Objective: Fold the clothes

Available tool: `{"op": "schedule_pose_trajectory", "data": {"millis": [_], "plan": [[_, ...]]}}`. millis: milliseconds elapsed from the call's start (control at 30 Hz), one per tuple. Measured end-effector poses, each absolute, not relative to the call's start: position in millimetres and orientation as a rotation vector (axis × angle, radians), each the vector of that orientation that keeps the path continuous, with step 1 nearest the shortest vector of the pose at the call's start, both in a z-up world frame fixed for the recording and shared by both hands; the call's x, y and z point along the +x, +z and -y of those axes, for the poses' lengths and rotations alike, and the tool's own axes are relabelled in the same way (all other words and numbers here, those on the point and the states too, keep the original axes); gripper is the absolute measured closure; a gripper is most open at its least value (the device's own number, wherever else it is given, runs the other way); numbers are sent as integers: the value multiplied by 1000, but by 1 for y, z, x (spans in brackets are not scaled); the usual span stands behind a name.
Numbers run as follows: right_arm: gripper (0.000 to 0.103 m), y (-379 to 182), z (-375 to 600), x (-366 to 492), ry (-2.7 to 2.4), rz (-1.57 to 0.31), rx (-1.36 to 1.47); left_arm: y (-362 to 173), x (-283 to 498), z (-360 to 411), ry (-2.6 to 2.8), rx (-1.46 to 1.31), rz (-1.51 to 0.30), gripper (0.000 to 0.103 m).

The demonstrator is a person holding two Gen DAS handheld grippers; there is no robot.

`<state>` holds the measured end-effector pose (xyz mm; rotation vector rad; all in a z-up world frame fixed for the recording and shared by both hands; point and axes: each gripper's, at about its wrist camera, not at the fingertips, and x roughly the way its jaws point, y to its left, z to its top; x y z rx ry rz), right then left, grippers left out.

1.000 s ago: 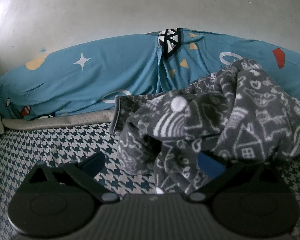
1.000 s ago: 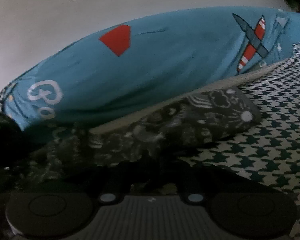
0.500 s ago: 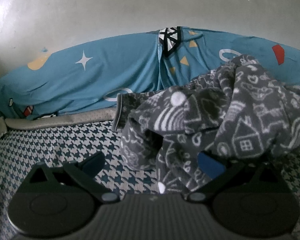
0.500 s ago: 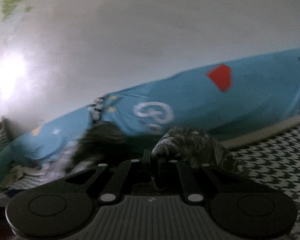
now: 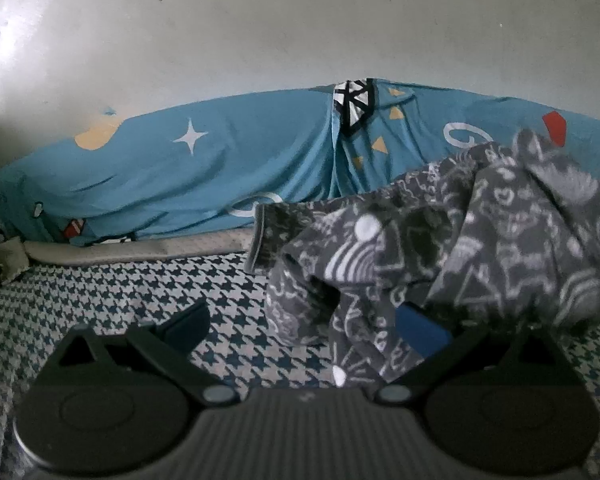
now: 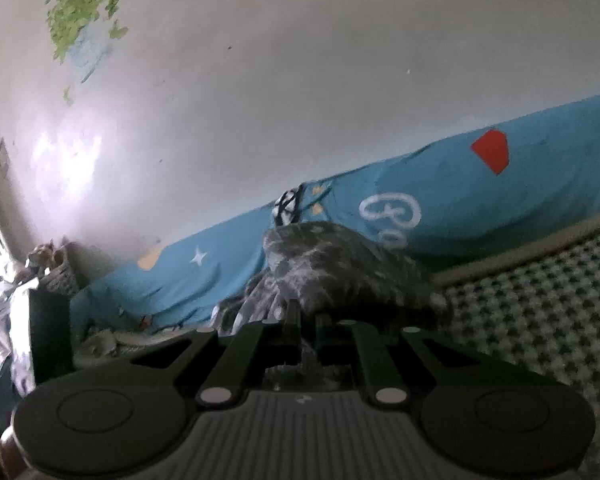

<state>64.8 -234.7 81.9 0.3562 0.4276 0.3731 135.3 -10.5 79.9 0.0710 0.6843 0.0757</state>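
Grey patterned garment point(image 6: 340, 264) in pinched right tool point(image 6: 305, 320) above houndstooth bedcover point(image 6: 540, 300).

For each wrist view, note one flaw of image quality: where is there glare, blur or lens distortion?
Left wrist view: fisheye bends the blue sheet into an arch; the grey patterned garment smears at its right edge. Right wrist view: glare blooms on the wall, the tilted scene is soft, and the garment at the right gripper is dim and blurred.

White outline lettering is printed on the blue sheet point(image 6: 452, 204), just left of and below its red patch point(image 6: 491, 151); it reads roughly "Po", cut off by the grey garment point(image 6: 340, 264). No other text is legible.
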Motion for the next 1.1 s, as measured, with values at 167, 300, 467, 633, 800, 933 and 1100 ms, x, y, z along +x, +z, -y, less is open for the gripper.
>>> {"op": "schedule_pose_trajectory", "data": {"millis": [167, 300, 467, 633, 800, 933, 1100], "plan": [[94, 77, 222, 40, 373, -495, 294, 88, 125, 3, 103, 67, -662, 0], [93, 71, 213, 21, 397, -549, 232, 91, 117, -4, 122, 58, -650, 0], [88, 65, 207, 8, 391, -589, 170, 89, 113, -8, 117, 42, -666, 0], [68, 67, 214, 1, 460, -571, 185, 88, 112, -8, 114, 48, -675, 0], [68, 65, 210, -9, 547, -544, 155, 85, 113, -7, 110, 49, -698, 0], [67, 65, 214, -14, 553, -503, 190, 86, 113, -6, 109, 55, -699, 0], [62, 71, 221, -9, 511, -433, 218, 86, 115, -8, 114, 47, -711, 0]]}}
